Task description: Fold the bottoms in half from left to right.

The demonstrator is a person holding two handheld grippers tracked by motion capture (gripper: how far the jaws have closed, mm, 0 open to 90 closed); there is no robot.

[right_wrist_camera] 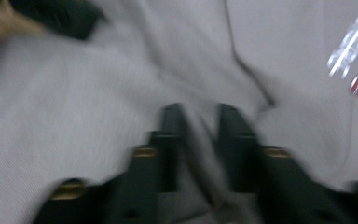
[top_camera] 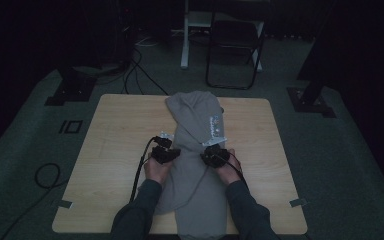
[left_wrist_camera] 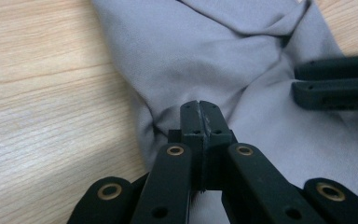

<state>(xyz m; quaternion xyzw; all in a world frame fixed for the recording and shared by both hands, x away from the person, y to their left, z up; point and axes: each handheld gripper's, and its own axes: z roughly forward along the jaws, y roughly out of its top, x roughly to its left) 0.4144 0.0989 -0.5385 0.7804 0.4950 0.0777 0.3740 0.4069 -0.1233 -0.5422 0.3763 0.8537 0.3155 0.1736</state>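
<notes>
A grey garment (top_camera: 195,120) lies lengthwise down the middle of a wooden table (top_camera: 115,130), and its near end hangs over the front edge. A printed patch (top_camera: 216,129) shows on its right side. My left gripper (top_camera: 171,150) sits at the garment's left edge. In the left gripper view its jaws (left_wrist_camera: 199,105) are pressed together on a fold of the grey cloth (left_wrist_camera: 205,46). My right gripper (top_camera: 211,155) is at the right edge, opposite the left one. In the blurred right gripper view its jaws (right_wrist_camera: 199,109) stand a little apart with a ridge of cloth (right_wrist_camera: 98,93) pinched between them.
A black folding chair (top_camera: 235,45) and a white desk leg (top_camera: 185,35) stand beyond the table. Dark stand feet (top_camera: 70,87) flank the far corners. Cables (top_camera: 47,175) lie on the floor at left. Bare wood runs along both sides of the garment.
</notes>
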